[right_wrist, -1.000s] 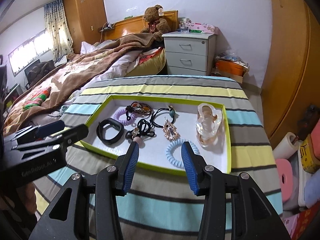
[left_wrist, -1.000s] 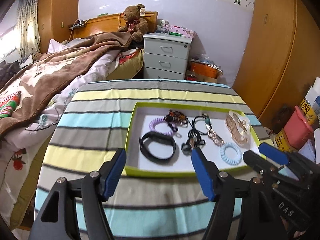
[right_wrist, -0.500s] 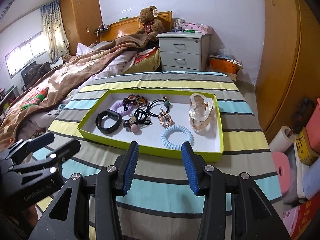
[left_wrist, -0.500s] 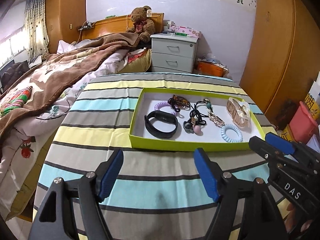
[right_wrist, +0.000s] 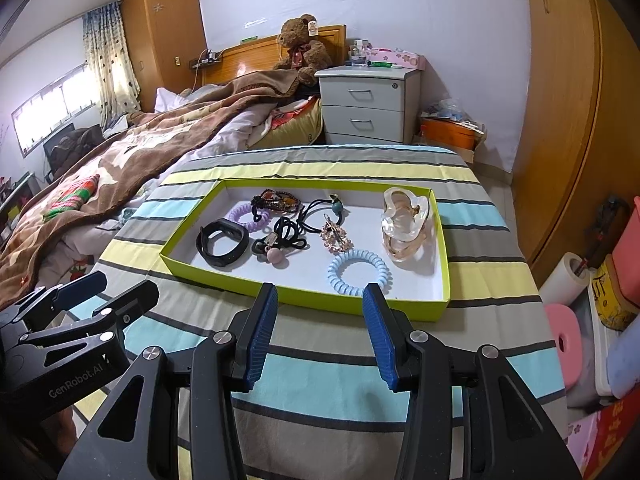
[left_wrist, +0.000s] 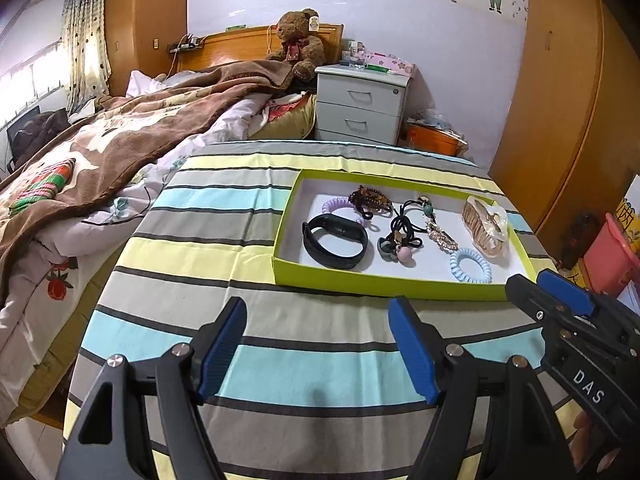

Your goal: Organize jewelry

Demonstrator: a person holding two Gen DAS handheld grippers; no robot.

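From my left wrist view I get the left hand-held gripper in the lower middle, its blue pads spread wide with only striped cloth between them, and the right hand-held gripper poking in from the lower right edge. The right wrist view shows what that one hides: the right hand-held gripper is released too, pads apart with nothing gripped, and the left one sits at the lower left of that frame. Only the right wrist view shows the white paper roll and pink stool at its right edge.

The green tray lies on the surface, just above the right pads in that frame, its long axis running left to right across the picture. In the left view the tray sits up and right of the left pads, apart from them.

Inside it, the black wristband lies at the left end, the clear hair claw at the right end with its length running from the far wall toward me, and the blue coil hair tie lies flat nearest the right pads. The purple coil tie, the black elastics and the rhinestone clip cluster in the middle.
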